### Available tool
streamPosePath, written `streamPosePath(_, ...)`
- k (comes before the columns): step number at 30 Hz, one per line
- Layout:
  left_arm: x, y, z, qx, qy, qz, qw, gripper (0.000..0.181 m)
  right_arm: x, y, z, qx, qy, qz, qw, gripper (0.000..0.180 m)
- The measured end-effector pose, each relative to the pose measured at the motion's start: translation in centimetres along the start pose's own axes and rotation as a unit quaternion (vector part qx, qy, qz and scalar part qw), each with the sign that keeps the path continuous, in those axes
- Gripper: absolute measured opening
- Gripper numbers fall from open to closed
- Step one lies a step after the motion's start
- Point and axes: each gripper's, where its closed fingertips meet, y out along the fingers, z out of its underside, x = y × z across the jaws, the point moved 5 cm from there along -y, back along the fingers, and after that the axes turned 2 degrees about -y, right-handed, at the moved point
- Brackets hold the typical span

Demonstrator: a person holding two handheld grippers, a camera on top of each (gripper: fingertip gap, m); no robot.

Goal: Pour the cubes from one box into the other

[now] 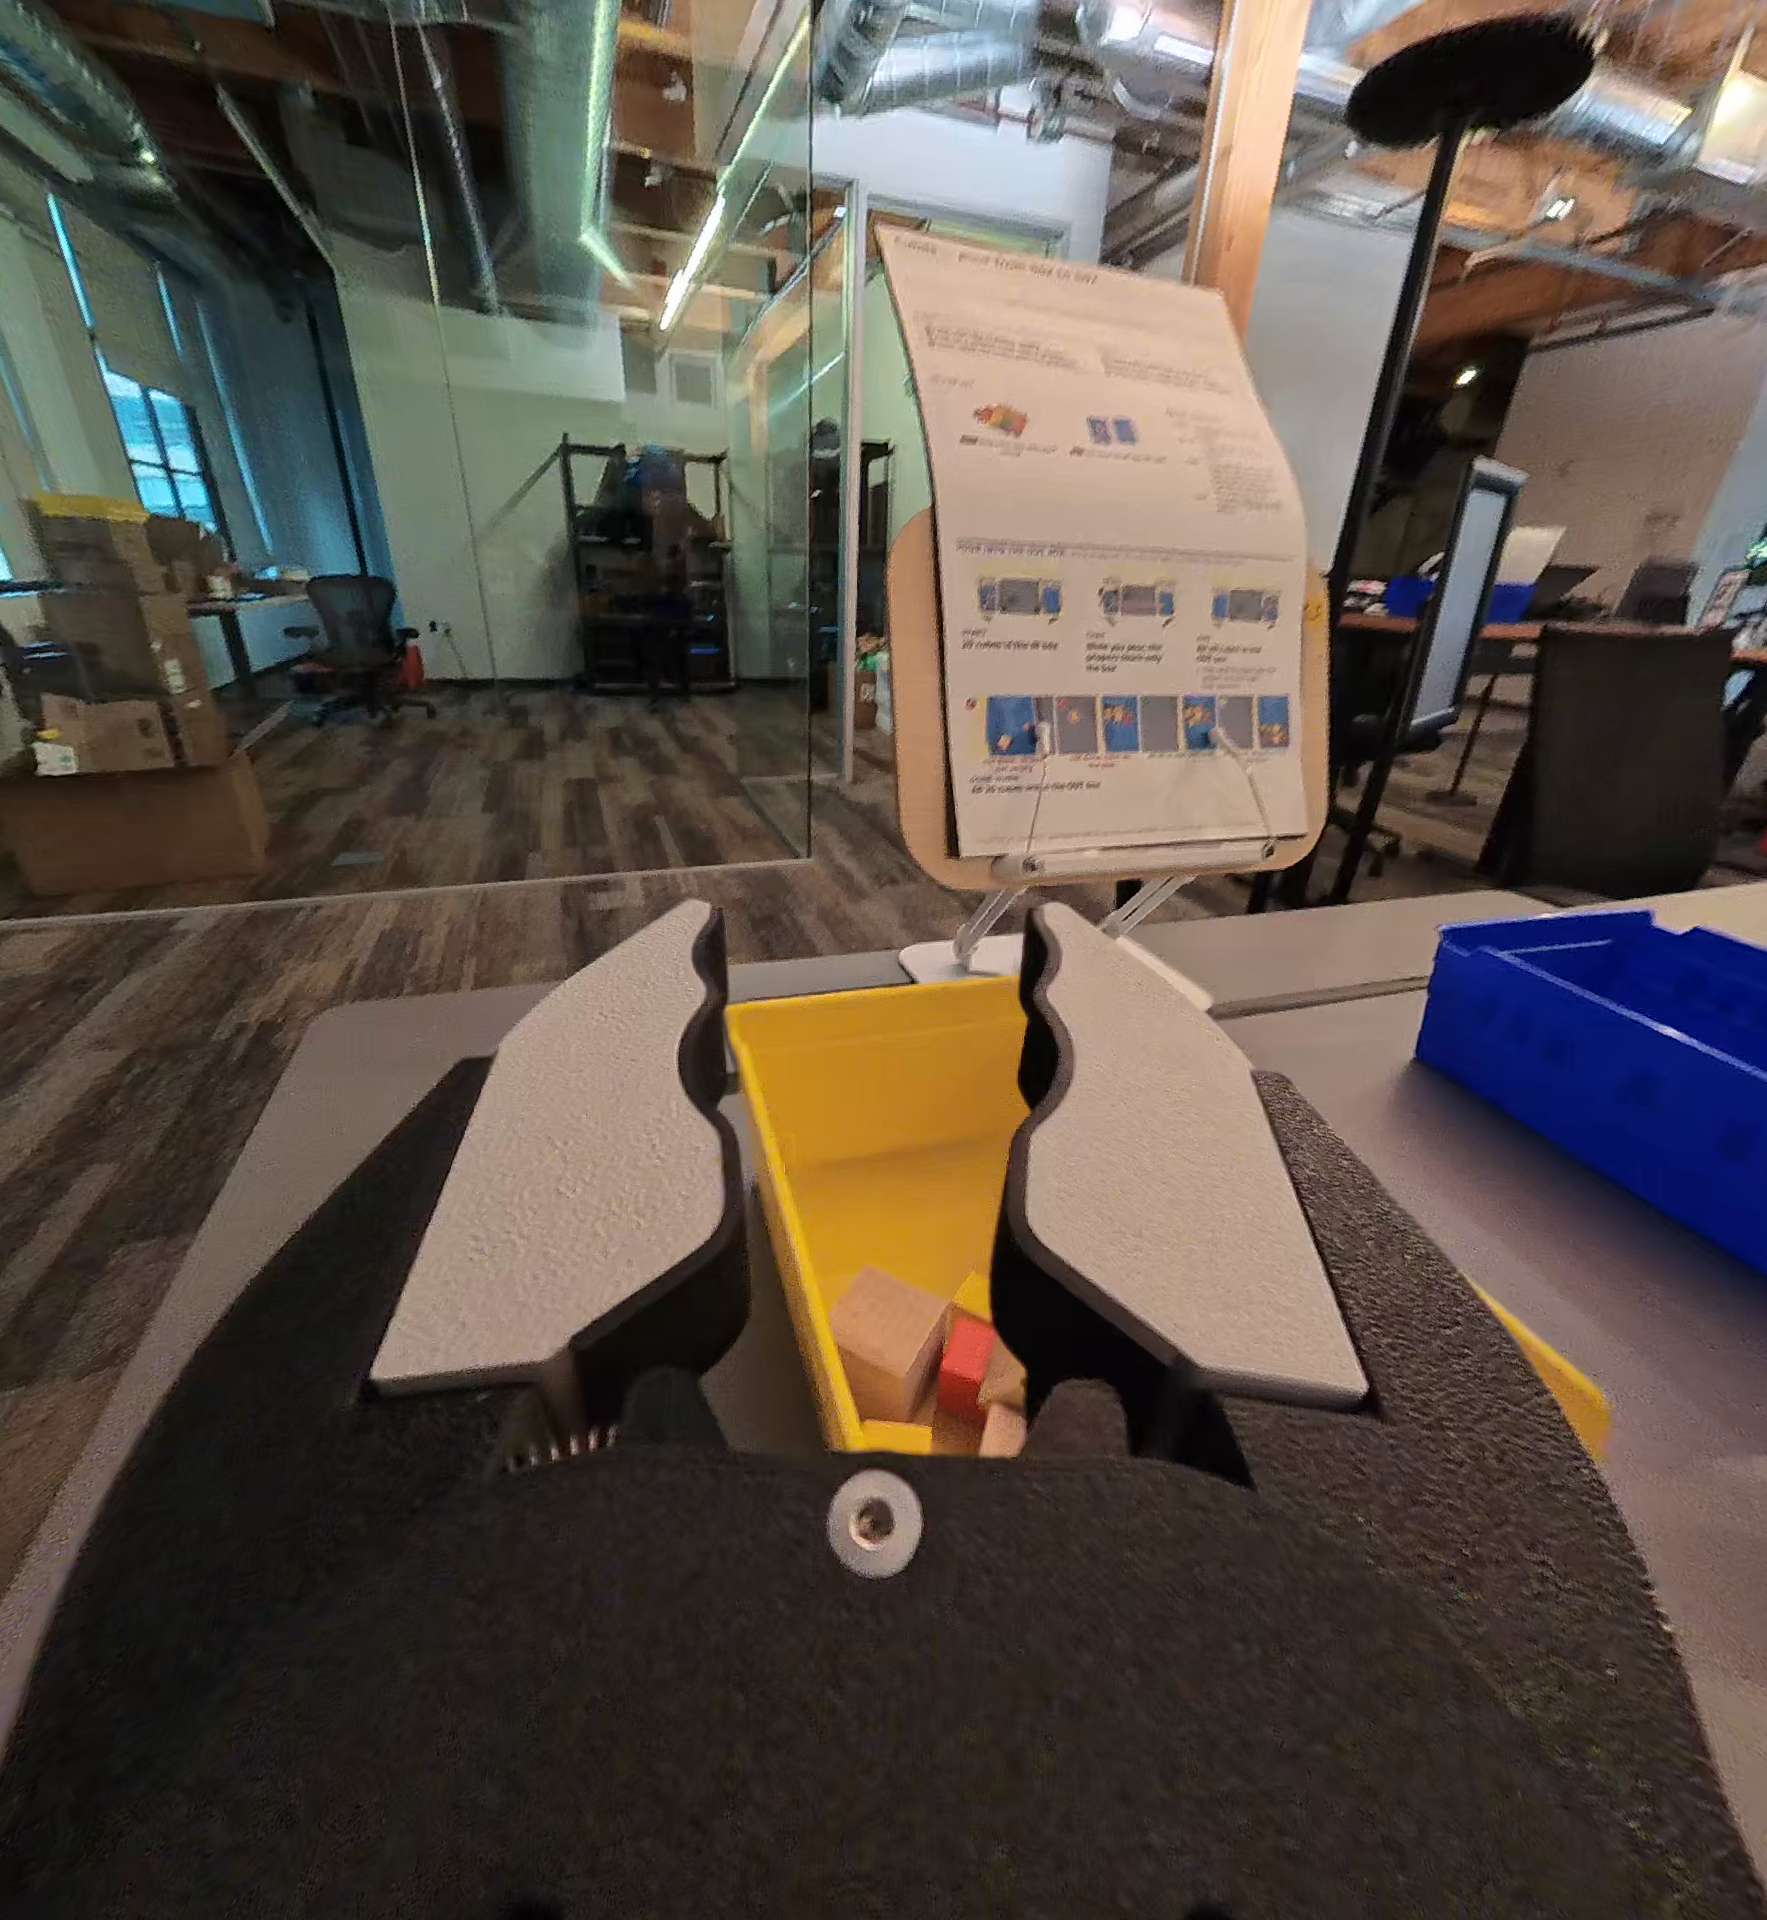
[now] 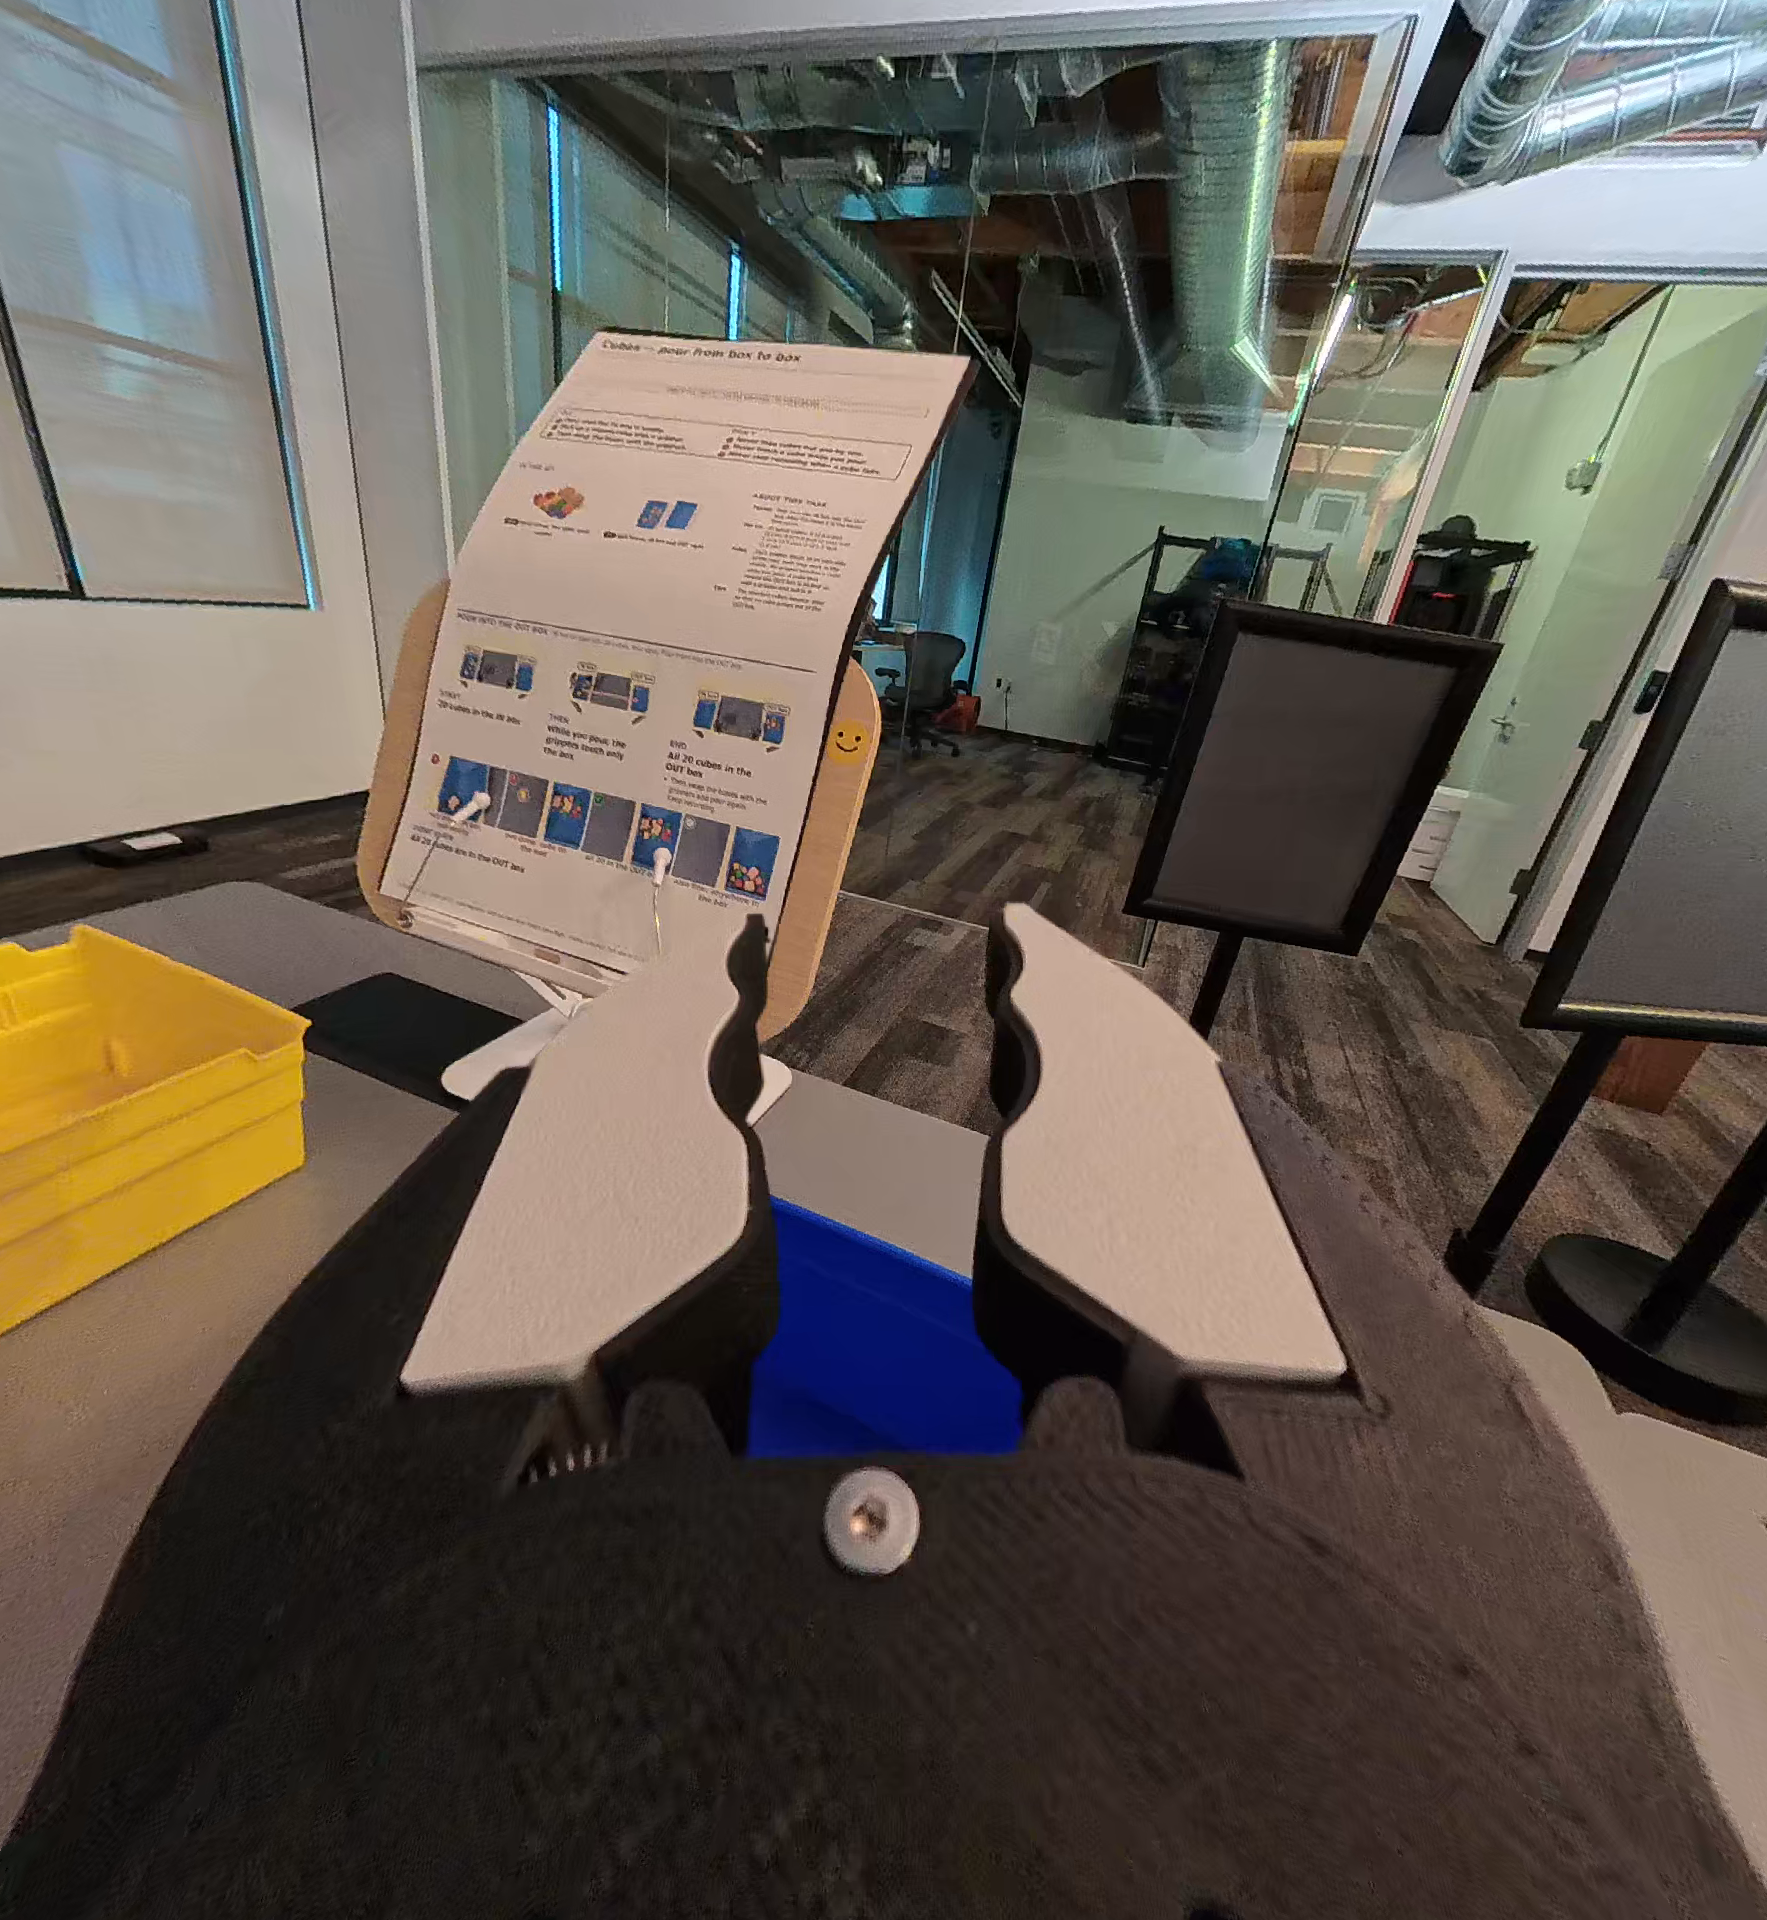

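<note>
Left claw [image 1: 874, 997] spread over yellow box [image 1: 879, 1122] of cubes [image 1: 920, 1361], right claw [image 2: 874, 997] spread over blue box [image 2: 868, 1340]

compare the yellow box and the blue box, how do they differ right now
Colour: one yellow box, one blue box.
Contents: the yellow box holds wooden cubes, among them a red one, at its near end; the visible part of the blue box shows none.
Place: the yellow box lies under the left gripper, the blue box under the right gripper.
Shared: both are open-topped plastic boxes resting on the grey table, with open jaws above them.
</note>
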Motion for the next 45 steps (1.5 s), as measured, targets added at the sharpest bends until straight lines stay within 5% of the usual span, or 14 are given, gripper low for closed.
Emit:
streamPosePath(7,-1.9,1.9,-0.4,-0.025,-0.059,0.065,0.996,0.039,1.1,-0.4,-0.6,0.007,-0.016,-0.009,1.000,0.015)
streamPosePath(14,-4.6,5.6,-4.8,-0.028,-0.015,0.105,0.994,0.038,1.7,-1.0,-1.7,-0.030,-0.023,-0.010,0.999,0.015)
streamPosePath(22,-2.9,8.0,-8.1,-0.006,-0.078,0.099,0.992,0.031,4.0,-1.8,-2.6,-0.085,0.041,-0.157,0.983,0.009)
streamPosePath(25,-0.8,7.9,-6.6,-0.010,-0.128,0.075,0.989,0.028,5.4,-2.0,-2.7,-0.096,0.087,-0.237,0.963,0.009)
streamPosePath(39,5.6,7.9,1.8,0.261,-0.103,-0.049,0.959,0.029,14.7,2.5,0.9,0.102,0.055,-0.258,0.959,0.011)
streamPosePath(45,7.9,8.9,5.2,0.305,-0.156,-0.074,0.936,0.041,24.9,7.1,5.8,0.171,0.215,-0.323,0.906,0.026)
